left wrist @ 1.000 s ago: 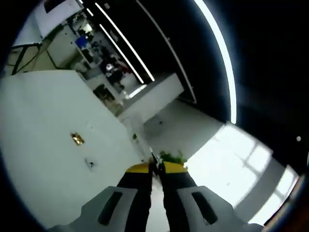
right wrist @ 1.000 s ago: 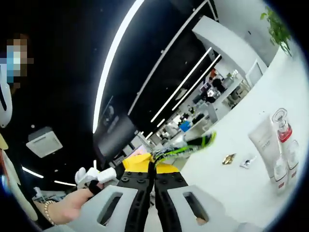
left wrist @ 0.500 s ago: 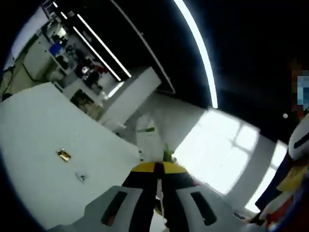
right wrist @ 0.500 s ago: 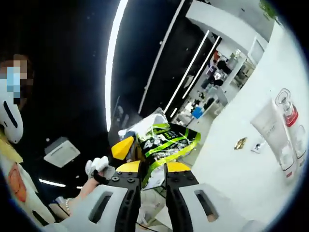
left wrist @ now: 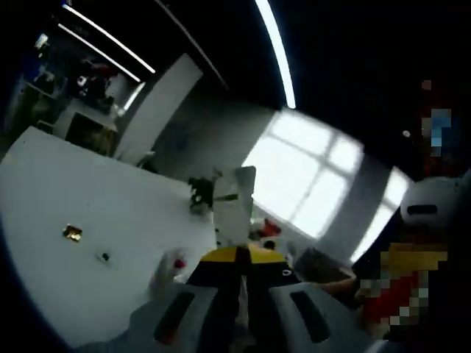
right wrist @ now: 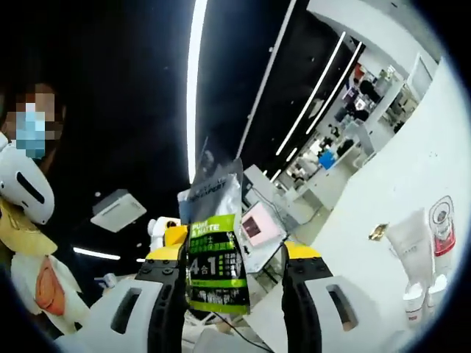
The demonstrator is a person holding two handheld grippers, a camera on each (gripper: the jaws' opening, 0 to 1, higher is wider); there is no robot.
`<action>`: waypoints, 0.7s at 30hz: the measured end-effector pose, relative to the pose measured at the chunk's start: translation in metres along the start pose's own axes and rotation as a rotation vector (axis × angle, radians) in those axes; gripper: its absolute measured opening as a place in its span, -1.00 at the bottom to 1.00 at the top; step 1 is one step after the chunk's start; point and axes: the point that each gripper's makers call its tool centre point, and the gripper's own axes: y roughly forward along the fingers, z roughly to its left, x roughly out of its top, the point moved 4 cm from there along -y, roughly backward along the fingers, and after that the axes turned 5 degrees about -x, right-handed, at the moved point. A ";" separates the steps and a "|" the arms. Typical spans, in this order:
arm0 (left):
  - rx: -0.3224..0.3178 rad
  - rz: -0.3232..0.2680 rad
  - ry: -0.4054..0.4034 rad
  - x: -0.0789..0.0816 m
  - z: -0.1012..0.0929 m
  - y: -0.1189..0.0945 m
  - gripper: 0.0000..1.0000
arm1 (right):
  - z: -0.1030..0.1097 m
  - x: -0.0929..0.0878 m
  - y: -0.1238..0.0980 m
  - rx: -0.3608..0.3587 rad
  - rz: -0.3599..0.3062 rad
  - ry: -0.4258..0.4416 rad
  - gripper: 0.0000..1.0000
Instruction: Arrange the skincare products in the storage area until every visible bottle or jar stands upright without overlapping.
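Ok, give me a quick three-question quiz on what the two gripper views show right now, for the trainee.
1. True or false: the right gripper is clamped on the green-labelled pouch.
2. The band on the clear bottle beside the white tube is: A red, B blue, C yellow.
3. Fill in: the small gold packet lies flat on the white ___.

Key: 1 false, its jaws stand wide apart with the pouch between them. 2 A. 3 table.
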 end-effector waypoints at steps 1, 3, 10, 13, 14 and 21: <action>0.000 0.003 -0.005 -0.001 0.000 0.002 -1.00 | 0.004 0.001 -0.001 0.036 0.003 0.031 -0.14; -0.024 0.031 -0.033 -0.006 -0.001 0.009 -1.00 | 0.008 0.002 -0.003 0.095 0.017 0.069 -0.30; 0.051 0.039 -0.063 -0.012 0.009 0.011 -1.00 | 0.002 0.008 -0.018 0.106 0.023 0.060 -0.80; 0.083 0.036 -0.107 -0.015 0.017 0.010 -1.00 | 0.010 0.009 -0.018 0.138 0.021 0.061 -0.94; 0.096 0.036 -0.111 -0.016 0.018 0.009 -1.00 | 0.011 0.008 -0.018 0.143 0.022 0.066 -0.95; 0.148 -0.068 -0.005 -0.010 0.020 0.011 -0.93 | 0.021 0.011 -0.014 0.189 -0.030 0.225 -0.98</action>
